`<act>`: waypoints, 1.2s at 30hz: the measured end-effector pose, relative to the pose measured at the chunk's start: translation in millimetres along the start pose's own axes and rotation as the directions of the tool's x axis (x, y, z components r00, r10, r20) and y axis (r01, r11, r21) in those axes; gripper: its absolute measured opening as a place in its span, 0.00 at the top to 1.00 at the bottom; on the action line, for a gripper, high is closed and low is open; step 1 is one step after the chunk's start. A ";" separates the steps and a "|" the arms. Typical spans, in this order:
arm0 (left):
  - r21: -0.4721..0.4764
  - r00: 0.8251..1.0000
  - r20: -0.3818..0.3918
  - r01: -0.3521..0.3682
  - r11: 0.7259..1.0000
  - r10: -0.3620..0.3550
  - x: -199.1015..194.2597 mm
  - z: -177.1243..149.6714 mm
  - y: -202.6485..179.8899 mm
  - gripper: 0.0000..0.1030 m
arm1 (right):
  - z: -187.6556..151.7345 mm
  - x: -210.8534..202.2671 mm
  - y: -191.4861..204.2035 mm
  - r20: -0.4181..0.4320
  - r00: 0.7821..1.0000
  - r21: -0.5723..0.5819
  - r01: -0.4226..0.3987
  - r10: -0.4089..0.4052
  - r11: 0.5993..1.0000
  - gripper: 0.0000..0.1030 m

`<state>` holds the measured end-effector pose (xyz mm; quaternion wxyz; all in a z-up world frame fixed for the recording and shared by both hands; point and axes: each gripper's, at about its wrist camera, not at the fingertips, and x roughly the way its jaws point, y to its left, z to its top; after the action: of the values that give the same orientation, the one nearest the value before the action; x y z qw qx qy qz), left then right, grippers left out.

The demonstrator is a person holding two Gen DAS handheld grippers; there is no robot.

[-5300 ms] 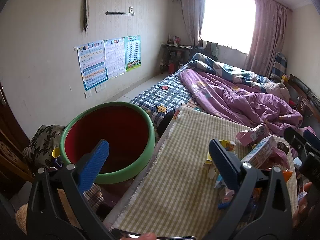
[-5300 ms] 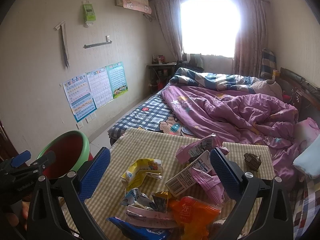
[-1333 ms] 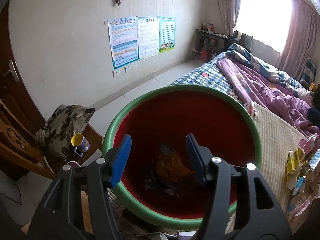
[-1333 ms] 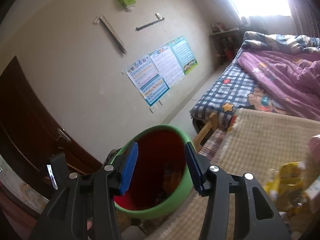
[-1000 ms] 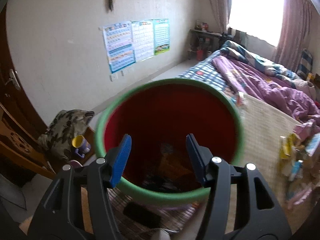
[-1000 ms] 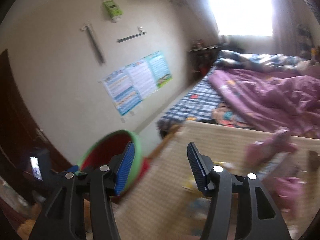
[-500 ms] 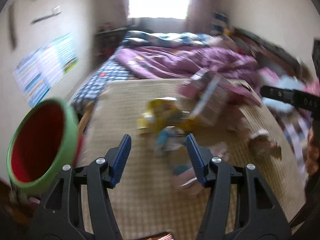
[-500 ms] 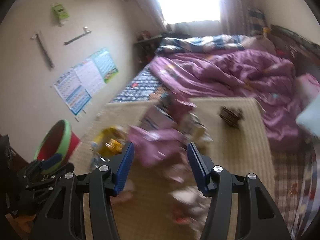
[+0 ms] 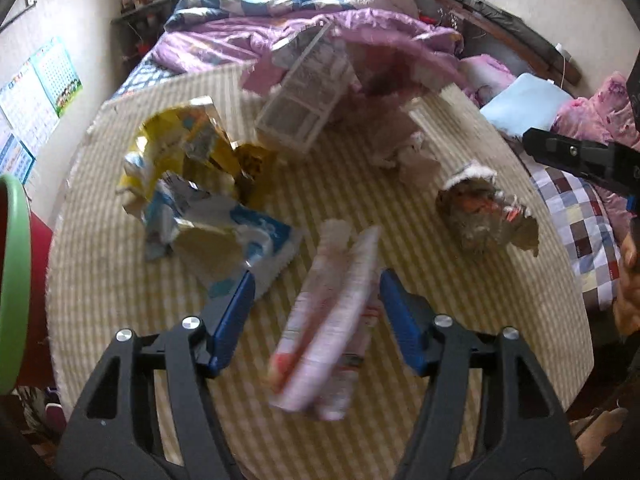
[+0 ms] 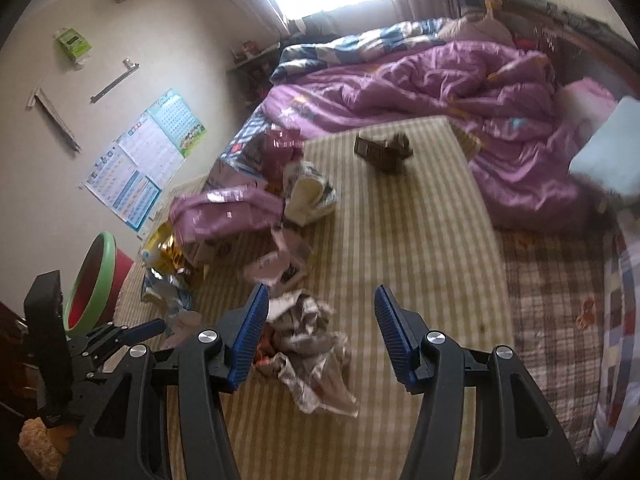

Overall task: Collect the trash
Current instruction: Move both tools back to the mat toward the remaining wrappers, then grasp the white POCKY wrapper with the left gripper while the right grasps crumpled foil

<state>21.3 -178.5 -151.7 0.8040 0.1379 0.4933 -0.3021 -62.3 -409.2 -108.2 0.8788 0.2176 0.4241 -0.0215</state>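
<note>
Both my tongs, left [image 9: 314, 312] and right [image 10: 318, 330], are hanging apart, holding nothing; wrappers [image 9: 224, 216] are littering the mat's [image 9: 460, 280] left edge, unbinned.

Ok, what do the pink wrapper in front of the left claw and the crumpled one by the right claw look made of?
Pink wrapper: seemingly thin glossy plastic film, judging by its sheen and flat printed face; motion blur leaves this unsure. Crumpled wrapper: likely foil-lined plastic, since it holds sharp creases and shows a silvery-grey inner side. Both lie on the striped woven mat, between open claws: left claw, right claw.
</note>
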 end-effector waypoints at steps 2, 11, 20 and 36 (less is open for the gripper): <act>-0.011 1.000 -0.014 0.026 1.000 -0.026 2.1 -4.0 -3.2 0.40 | -3.5 4.3 -0.8 -0.023 1.000 0.011 -0.011 0.011 1.000 0.48; -0.067 0.997 -0.008 0.071 0.995 -0.072 -6.2 -10.6 -5.7 0.62 | -9.0 9.7 -0.9 -0.052 0.999 0.024 -0.014 0.015 1.000 0.48; -0.128 0.999 0.028 0.028 0.991 -0.024 -20.2 -14.6 5.9 0.62 | -8.6 17.0 -2.0 -0.080 0.997 0.039 -0.006 0.009 0.999 0.47; -0.184 0.999 -0.016 0.027 0.983 -0.030 -16.0 -28.7 17.5 0.59 | -18.0 44.4 -0.6 -0.175 0.981 0.079 -0.066 0.079 0.995 0.46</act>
<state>6.5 -144.3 -152.7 0.8041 0.0590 0.5286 -0.2654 -47.3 -396.0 -151.8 0.8289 0.2661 0.4918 0.0148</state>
